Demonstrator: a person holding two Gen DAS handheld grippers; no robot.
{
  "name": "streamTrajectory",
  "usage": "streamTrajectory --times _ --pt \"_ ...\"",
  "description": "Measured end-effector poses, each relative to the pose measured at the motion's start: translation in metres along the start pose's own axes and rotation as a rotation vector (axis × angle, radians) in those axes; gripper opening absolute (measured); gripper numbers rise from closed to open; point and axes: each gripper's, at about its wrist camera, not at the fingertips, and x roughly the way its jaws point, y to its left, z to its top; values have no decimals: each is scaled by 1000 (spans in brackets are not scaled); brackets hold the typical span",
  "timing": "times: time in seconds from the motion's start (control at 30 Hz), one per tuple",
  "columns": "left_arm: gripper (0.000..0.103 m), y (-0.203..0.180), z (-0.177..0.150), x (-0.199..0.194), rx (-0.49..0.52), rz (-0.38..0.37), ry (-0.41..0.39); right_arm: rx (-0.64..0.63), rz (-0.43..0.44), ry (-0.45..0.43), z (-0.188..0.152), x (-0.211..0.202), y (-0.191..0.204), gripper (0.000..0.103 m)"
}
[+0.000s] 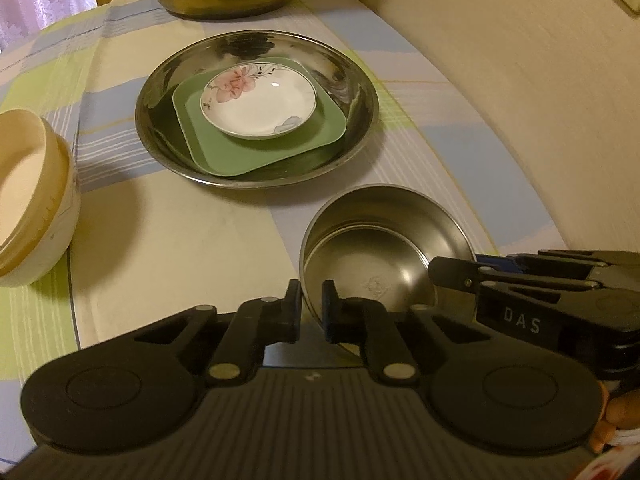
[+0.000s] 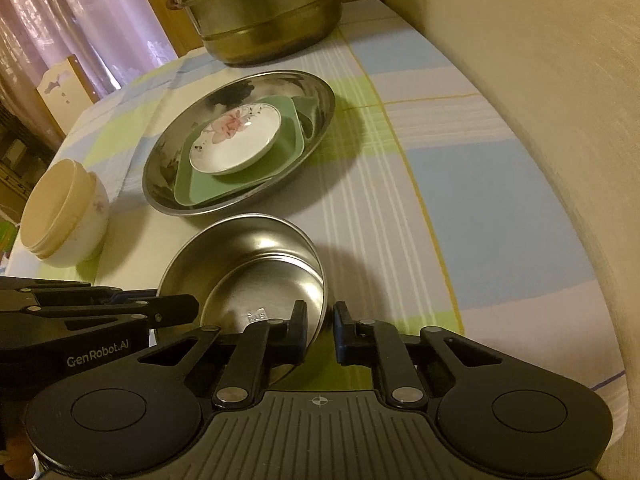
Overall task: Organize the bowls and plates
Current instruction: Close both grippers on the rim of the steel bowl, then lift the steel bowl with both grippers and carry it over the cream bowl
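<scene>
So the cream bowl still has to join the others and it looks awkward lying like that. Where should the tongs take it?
Take the cream bowl by its rim, one finger inside the mouth, one on the outer wall. It is tipped on its side with the opening toward the steel platter, so come in from that side.

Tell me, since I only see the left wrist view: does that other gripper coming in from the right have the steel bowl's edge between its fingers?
Observer: Yes. In the right wrist view, the right gripper has one finger inside the steel bowl and one outside its rim. Whether it pinches is unclear.
Visitor: And the cream bowl cut off at my left edge?
Observer: The cream bowl shows whole there, with a faint pink flower on its side.
Visitor: The big pot at the back?
Observer: The pot is tiered, with handles on its side.
</scene>
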Motion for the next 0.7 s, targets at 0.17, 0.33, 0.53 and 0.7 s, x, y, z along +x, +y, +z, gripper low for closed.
streamTrajectory --times 0.17,0.33,0.53,0.7 --pt "9 0 -2 -1 18 0 3 3 -6 4 0 -1 2 12" --pt "9 1 -4 -8 17 1 -3 -5 -2 11 1 -5 5 12" --pt "9 7 -5 -25 0 8 -22 -26 19 11 5 -17 17 12" --pt "9 16 -8 -46 -23 22 -48 -58 47 8 12 -28 32 12"
